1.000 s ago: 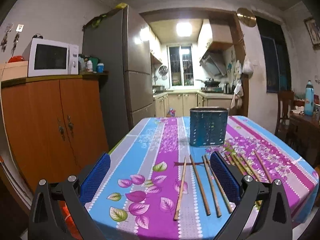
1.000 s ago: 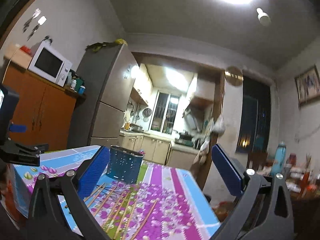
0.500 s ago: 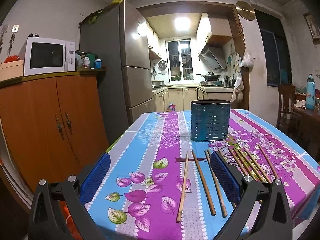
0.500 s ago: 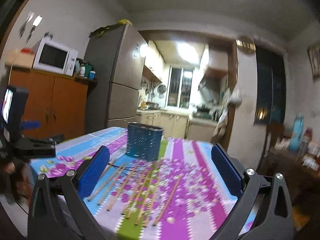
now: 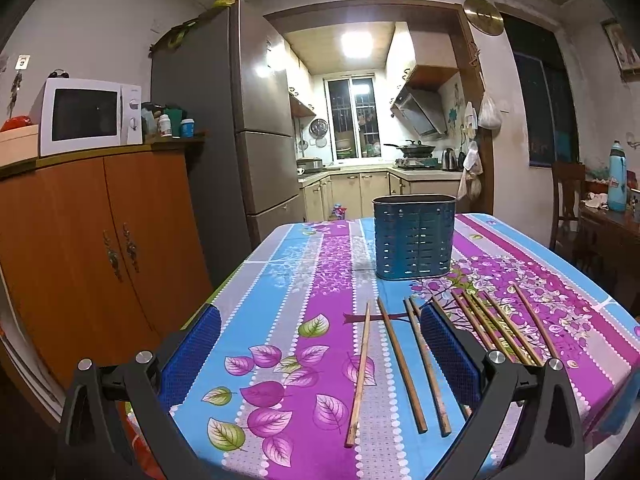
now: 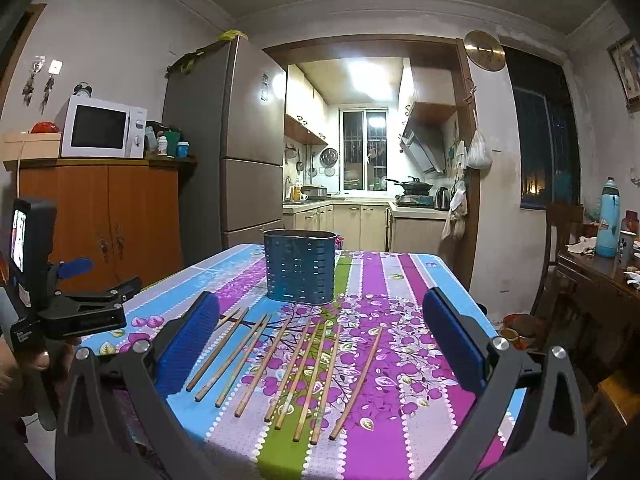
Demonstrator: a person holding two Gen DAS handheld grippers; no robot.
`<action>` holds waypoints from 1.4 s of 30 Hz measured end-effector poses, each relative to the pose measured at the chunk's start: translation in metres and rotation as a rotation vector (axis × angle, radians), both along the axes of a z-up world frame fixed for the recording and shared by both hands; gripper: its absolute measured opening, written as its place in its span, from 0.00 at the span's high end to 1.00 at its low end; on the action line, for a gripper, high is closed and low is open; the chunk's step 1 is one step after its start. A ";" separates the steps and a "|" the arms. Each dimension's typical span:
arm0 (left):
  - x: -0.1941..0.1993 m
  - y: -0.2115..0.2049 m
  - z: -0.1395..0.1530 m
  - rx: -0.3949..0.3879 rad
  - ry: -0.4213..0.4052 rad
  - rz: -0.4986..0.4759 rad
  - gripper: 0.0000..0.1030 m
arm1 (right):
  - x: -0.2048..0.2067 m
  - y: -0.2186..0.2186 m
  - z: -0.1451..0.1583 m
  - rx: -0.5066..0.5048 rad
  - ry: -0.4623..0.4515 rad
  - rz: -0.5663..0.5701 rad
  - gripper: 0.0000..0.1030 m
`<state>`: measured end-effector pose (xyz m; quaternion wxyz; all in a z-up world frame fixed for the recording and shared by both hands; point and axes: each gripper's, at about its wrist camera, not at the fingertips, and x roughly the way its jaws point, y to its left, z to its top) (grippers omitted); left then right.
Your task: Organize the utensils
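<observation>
Both jaws gaped, empty: left gripper (image 5: 320, 354) and right gripper (image 6: 320, 344) hovered above thin wooden chopsticks (image 6: 280, 364) before the upright blue slotted metal holder (image 6: 300, 266).

White microwave (image 5: 86, 116) atop orange cabinet (image 5: 100, 248); grey fridge (image 5: 240, 120); blue bottle (image 6: 607, 218).

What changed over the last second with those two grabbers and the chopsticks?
The right gripper tipped down from facing the ceiling and swung level over the chopsticks. The left gripper eased slightly forward over the table. Nothing was picked up or released. Both sets of fingers stayed wide open, the chopsticks lie where they were, and the blue holder has not moved.
</observation>
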<state>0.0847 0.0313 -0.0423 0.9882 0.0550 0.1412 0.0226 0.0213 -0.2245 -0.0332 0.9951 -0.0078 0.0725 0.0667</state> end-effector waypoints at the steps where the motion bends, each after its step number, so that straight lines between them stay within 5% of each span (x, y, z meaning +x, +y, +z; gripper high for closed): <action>1: 0.000 0.000 0.000 0.000 -0.003 0.000 0.03 | 0.000 -0.001 0.002 0.003 -0.002 0.001 0.05; 9: -0.007 0.001 0.006 -0.032 -0.035 -0.026 0.03 | 0.004 -0.001 0.007 0.015 -0.035 0.000 0.05; 18: -0.037 0.005 0.021 -0.115 -0.172 -0.103 0.03 | 0.004 0.009 0.007 0.004 -0.114 0.021 0.05; 31: -0.028 0.007 0.014 -0.115 -0.119 -0.107 0.03 | 0.006 0.014 0.006 -0.013 -0.072 0.031 0.05; 37: -0.008 0.047 -0.019 -0.151 0.012 -0.107 0.03 | 0.012 0.022 -0.030 -0.010 0.095 0.091 0.06; 38: -0.006 0.051 -0.025 -0.150 0.036 -0.104 0.03 | 0.012 0.025 -0.038 -0.010 0.117 0.105 0.10; 42: -0.002 0.062 -0.065 -0.129 0.140 -0.116 0.08 | 0.023 0.043 -0.078 0.025 0.268 0.193 0.63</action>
